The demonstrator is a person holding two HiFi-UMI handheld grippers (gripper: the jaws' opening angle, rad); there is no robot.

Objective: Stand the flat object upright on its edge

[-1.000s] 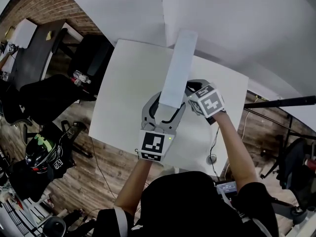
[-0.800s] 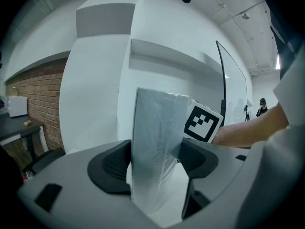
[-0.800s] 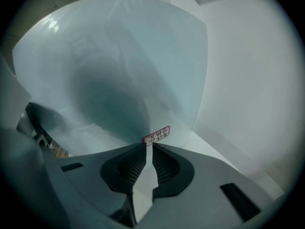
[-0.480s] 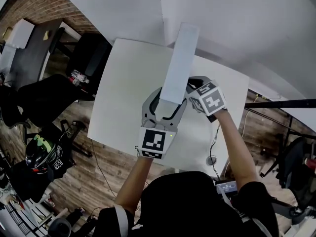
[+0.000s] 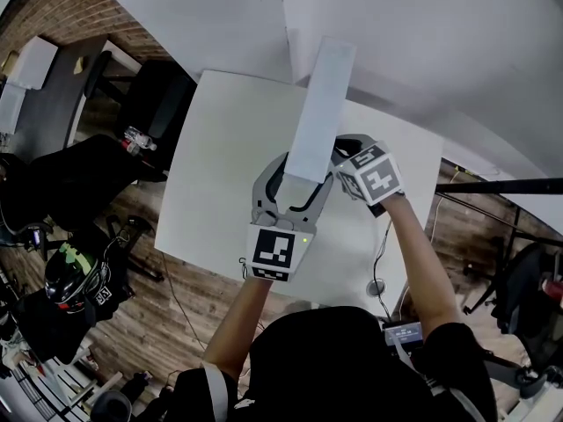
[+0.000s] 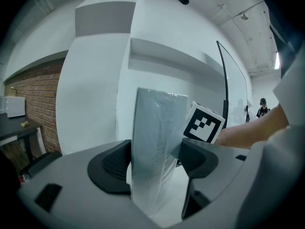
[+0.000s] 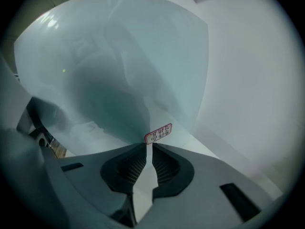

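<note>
The flat object (image 5: 318, 112) is a long pale panel wrapped in clear film. It stands on its edge on the white table (image 5: 220, 148). My left gripper (image 5: 299, 178) holds its near lower end, with the jaws set wide across its thickness and a pad against each face. In the left gripper view the panel (image 6: 157, 142) rises straight up between the pads of that gripper (image 6: 157, 168). My right gripper (image 5: 341, 155) comes in from the right, shut on a thin side edge of the panel (image 7: 119, 66) just under a small red label (image 7: 158, 133). Its jaws (image 7: 147, 161) are almost together.
Black chairs (image 5: 163, 95) and a dark desk (image 5: 53, 104) stand left of the table on the wood floor. A helmet (image 5: 70, 275) lies at lower left. A dark stand bar (image 5: 501, 183) reaches in from the right. A cable (image 5: 380, 262) hangs off the table's near edge.
</note>
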